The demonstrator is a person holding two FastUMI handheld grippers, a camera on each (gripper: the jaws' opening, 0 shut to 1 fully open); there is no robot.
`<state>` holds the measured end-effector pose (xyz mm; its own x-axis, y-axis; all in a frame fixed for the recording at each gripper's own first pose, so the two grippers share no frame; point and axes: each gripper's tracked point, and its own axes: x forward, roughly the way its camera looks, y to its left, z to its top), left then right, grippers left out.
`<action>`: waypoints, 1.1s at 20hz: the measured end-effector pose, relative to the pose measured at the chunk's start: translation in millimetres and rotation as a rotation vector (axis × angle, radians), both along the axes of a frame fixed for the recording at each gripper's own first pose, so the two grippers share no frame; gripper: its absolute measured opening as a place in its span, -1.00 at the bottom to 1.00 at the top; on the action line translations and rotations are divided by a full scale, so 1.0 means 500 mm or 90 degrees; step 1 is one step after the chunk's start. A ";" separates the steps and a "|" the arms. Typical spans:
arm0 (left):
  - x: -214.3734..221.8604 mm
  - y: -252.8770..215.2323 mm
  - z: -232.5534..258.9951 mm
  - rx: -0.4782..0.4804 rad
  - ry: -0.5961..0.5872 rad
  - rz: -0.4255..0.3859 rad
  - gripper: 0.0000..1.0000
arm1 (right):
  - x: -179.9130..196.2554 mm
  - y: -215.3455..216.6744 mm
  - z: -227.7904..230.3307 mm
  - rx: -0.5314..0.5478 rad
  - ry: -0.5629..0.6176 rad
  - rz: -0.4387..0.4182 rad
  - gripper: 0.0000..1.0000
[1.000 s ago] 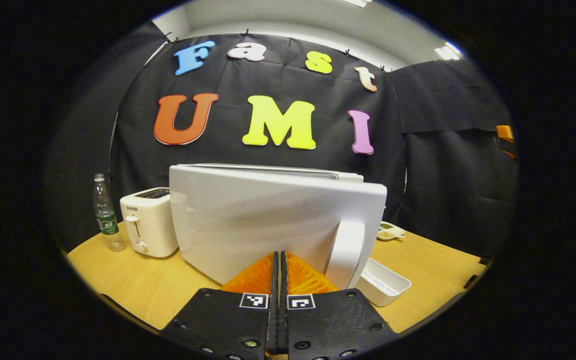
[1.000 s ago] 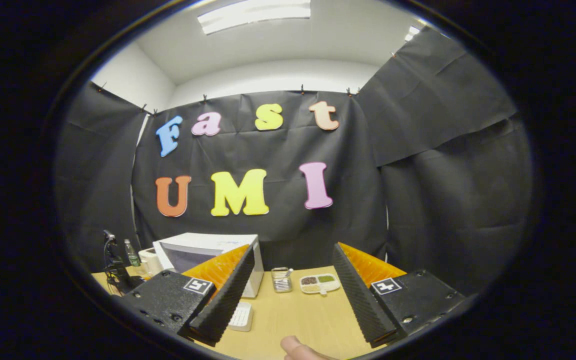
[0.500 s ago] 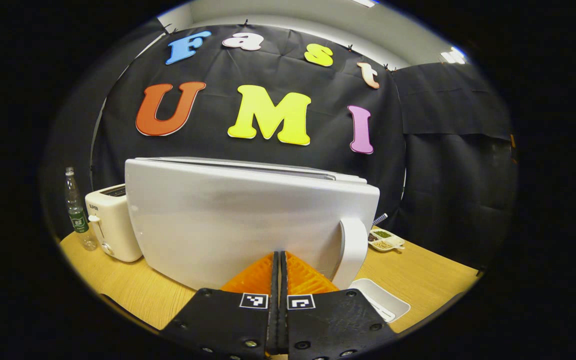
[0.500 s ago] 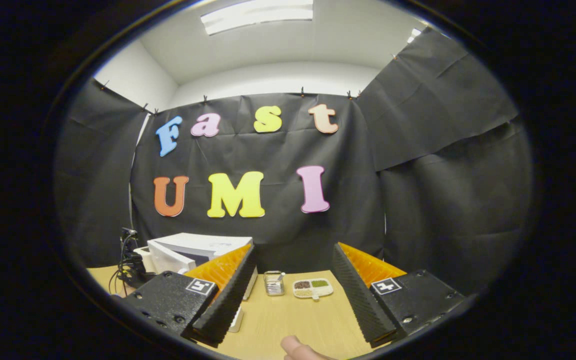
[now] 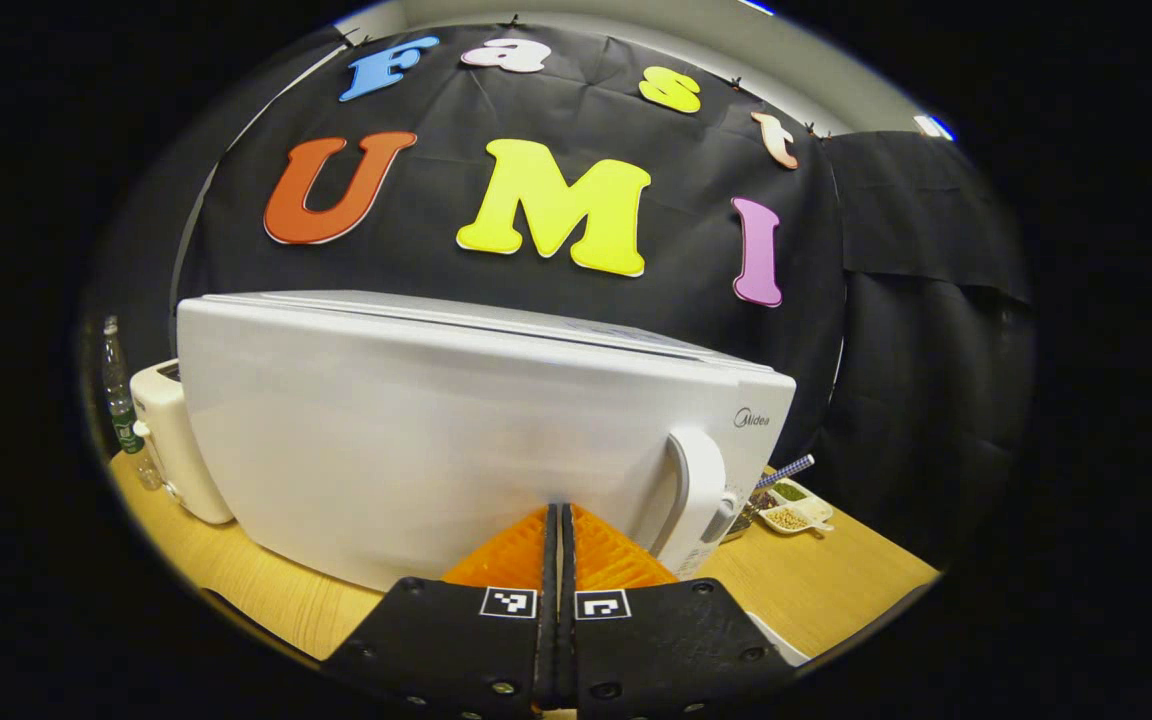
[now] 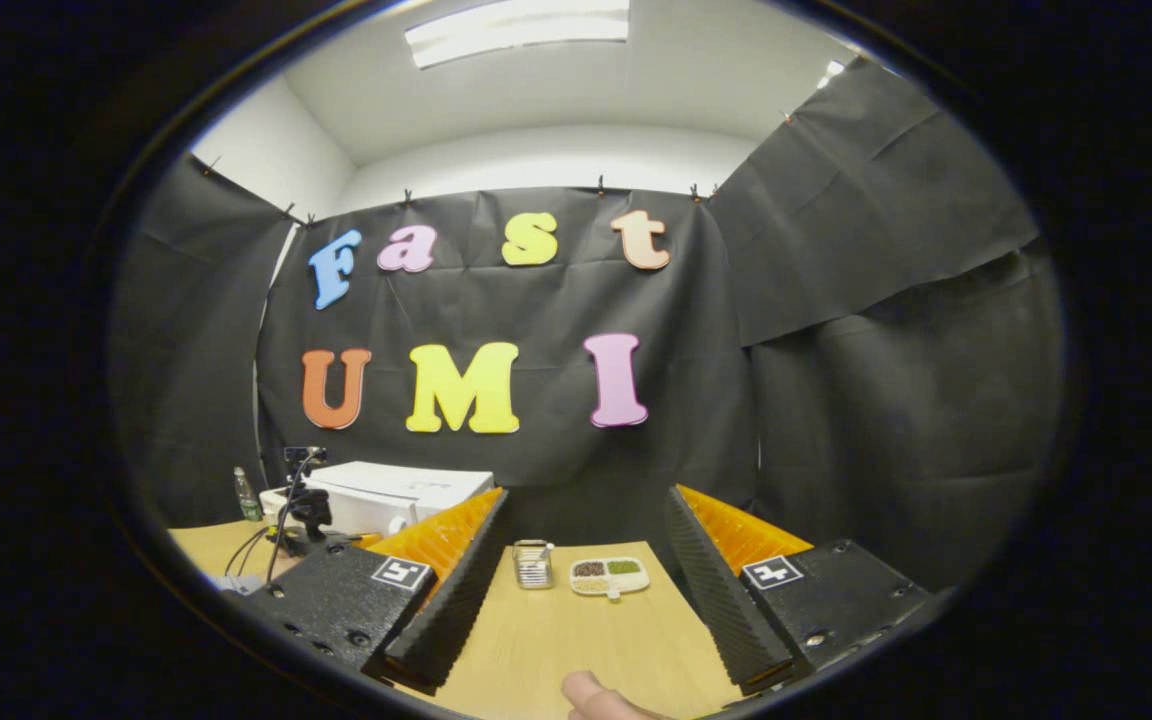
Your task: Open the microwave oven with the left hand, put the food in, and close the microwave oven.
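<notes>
Left gripper (image 5: 558,520), fingers pressed together on nothing, now bears on the microwave door (image 5: 416,450), swung nearly flush (a half-second earlier it stood ajar); closing appears all but done. Right gripper (image 6: 576,560) spread wide, empty

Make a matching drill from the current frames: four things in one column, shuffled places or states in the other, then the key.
Things:
1. left gripper
2. right gripper
3. toaster
4. sectioned dish

States/places:
A. jaws wide apart
B. on the table beyond the open jaws, beside a small metal rack
C. jaws closed, tips at the microwave door
D. left of the microwave, next to a bottle

Pairs: 1-C, 2-A, 3-D, 4-B
</notes>
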<state>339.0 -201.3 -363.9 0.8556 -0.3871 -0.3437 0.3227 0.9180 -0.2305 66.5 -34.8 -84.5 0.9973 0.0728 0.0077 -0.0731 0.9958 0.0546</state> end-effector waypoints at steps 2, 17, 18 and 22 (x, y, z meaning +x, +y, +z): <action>0.014 -0.002 0.004 0.017 0.004 0.013 -0.99 | -0.016 -0.012 0.008 -0.001 -0.004 -0.011 0.96; -0.099 0.014 0.085 0.056 0.021 0.028 -0.99 | -0.075 -0.011 -0.007 -0.006 0.057 -0.027 0.96; -0.118 0.019 0.108 0.053 0.018 0.026 -0.99 | -0.079 -0.006 -0.012 -0.006 0.066 -0.027 0.83; -0.216 0.040 0.221 0.019 -0.012 0.008 -0.33 | -0.103 0.031 -0.005 0.009 0.076 0.004 0.83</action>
